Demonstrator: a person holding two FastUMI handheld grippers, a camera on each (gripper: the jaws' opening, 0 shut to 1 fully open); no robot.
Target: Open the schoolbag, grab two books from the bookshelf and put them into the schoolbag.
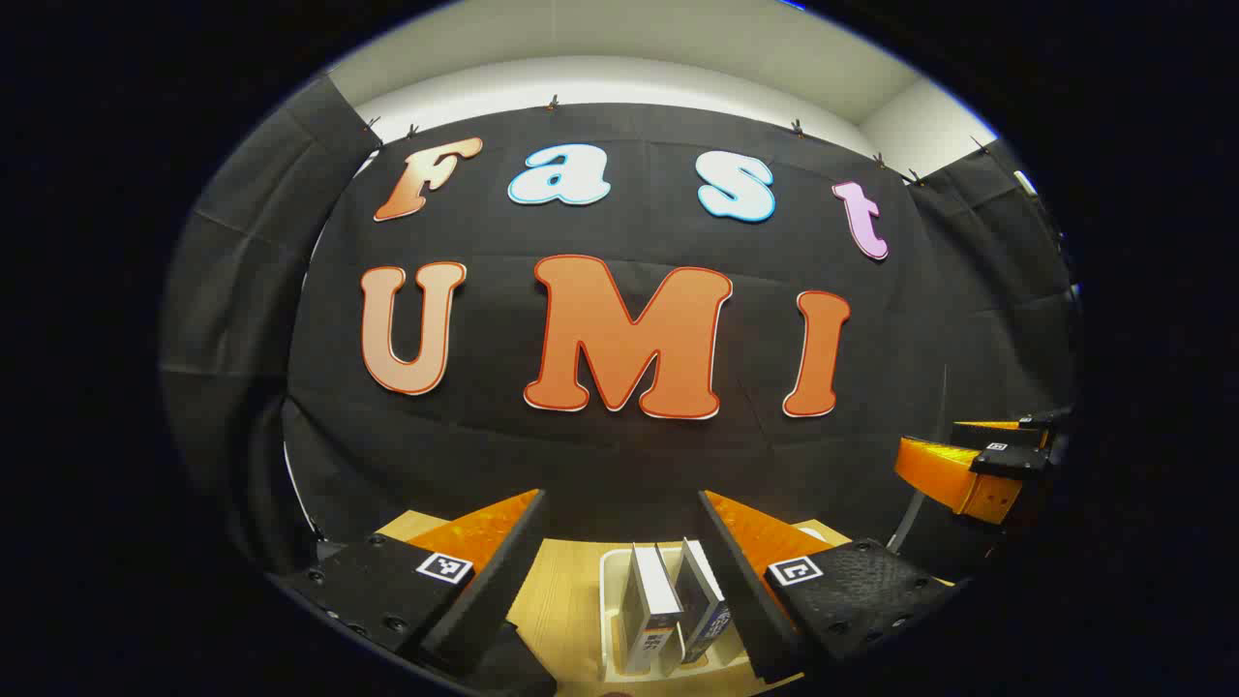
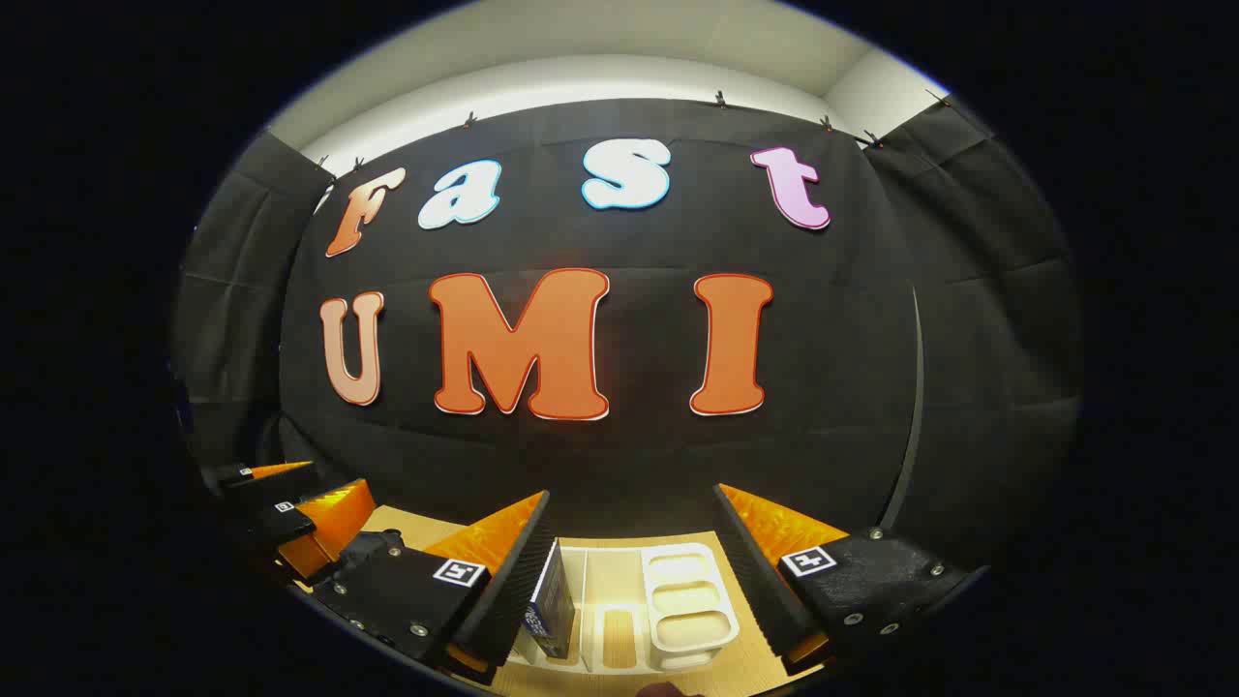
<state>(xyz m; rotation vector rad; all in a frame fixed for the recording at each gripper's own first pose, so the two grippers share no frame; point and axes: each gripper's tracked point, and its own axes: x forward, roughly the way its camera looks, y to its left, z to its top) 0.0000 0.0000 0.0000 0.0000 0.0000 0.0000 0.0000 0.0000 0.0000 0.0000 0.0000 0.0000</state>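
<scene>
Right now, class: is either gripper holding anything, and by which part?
Nothing is held. The left gripper and right gripper are open above the books in the white rack.

Surface [image 1: 566, 600]: pale wood, visible grain, matt. Bookshelf [image 2: 619, 610]: white moulded plastic, smooth, faint sheen. Books [image 1: 668, 605]: paper blocks, glossy printed covers. Booth wall [image 1: 619, 455]: black cloth, matt, creased. Left gripper [image 1: 619, 571] and right gripper [image 2: 634, 571]: matt textured plastic bodies, ribbed inner jaw faces, glossy translucent side panels.

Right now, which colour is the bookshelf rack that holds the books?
White; the bookshelf rack shows best in the right gripper view.
</scene>
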